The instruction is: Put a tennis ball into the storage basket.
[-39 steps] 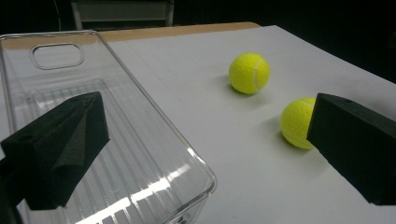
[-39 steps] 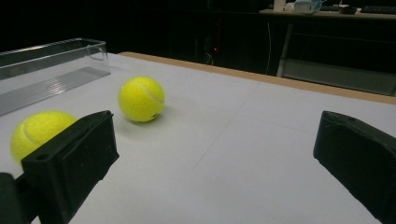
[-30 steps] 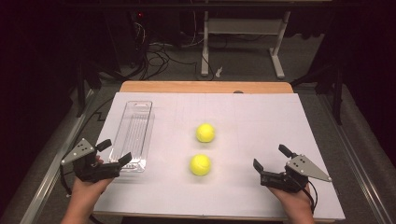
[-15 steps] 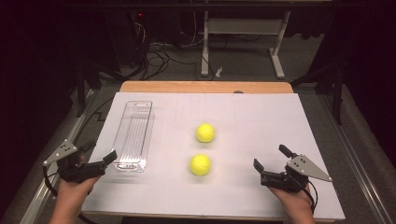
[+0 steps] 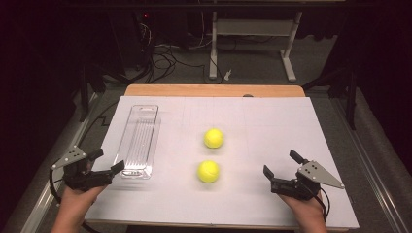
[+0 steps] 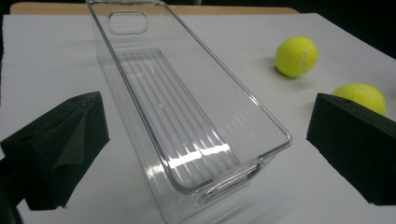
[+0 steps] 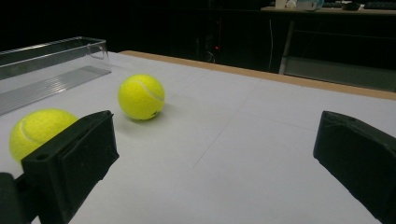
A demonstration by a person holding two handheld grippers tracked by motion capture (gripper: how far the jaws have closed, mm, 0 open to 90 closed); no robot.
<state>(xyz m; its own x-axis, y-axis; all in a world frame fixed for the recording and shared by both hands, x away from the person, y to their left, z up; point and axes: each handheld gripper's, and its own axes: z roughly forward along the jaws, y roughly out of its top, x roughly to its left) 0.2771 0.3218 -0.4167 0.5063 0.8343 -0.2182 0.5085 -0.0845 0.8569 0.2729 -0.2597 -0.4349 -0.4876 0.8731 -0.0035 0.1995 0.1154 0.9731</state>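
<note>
high view: clear bin (image 5: 139, 141) empty

balls (image 5: 214, 138): bright yellow, pale seam lines
bin (image 5: 139, 141): clear, ribbed floor
table (image 5: 272, 121): white, tan wooden edge
left gripper (image 5: 103, 165): black
right gripper (image 5: 282, 165): black

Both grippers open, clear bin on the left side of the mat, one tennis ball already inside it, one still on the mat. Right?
Not quite: the clear bin is empty. Both tennis balls lie on the white mat, as the high view shows. The rest holds: left gripper and right gripper are open, and the bin is on the mat's left side.
</note>
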